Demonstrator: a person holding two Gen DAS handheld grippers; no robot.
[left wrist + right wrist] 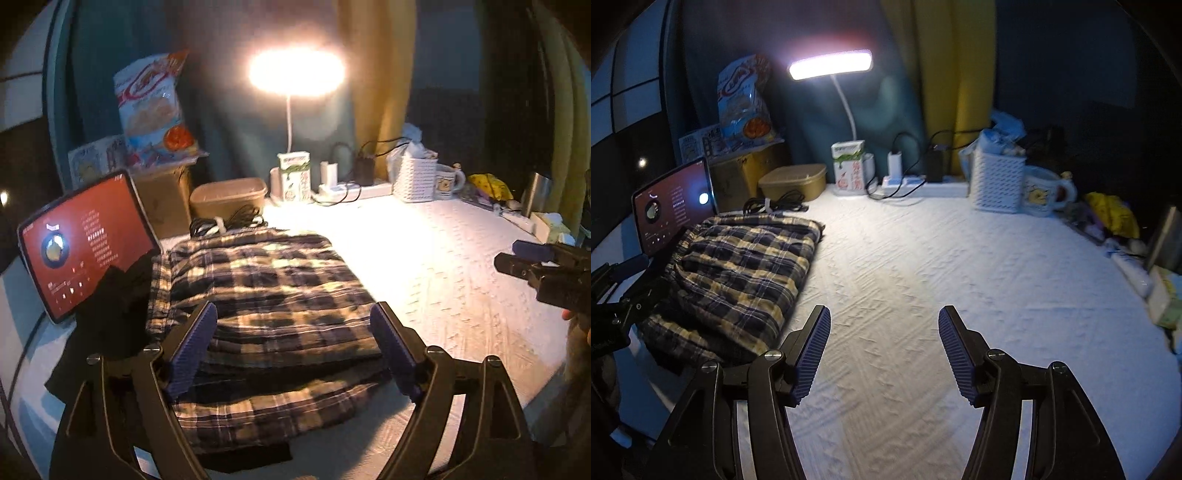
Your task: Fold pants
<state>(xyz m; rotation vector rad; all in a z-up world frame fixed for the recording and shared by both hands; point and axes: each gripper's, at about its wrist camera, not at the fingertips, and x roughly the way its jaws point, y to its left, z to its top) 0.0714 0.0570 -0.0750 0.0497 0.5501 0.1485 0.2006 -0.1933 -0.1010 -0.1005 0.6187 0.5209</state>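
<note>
The plaid pants [266, 306] lie folded into a thick bundle on the white textured cloth [443, 280], at its left side. They also show in the right wrist view [738, 269], to the left. My left gripper [293, 332] is open and empty, hovering just above the near part of the bundle. My right gripper [884, 339] is open and empty over bare cloth, to the right of the pants. It shows in the left wrist view [532, 262] at the right edge. The left gripper shows in the right wrist view [624, 273] at the left edge.
A tablet [85, 243] leans at the left behind a dark cloth [110, 314]. At the back stand a lamp [295, 72], a brown lidded box [229, 195], coiled cable [225, 221], a carton [295, 177], a power strip [354, 190], a white basket [415, 179] and a mug [448, 181].
</note>
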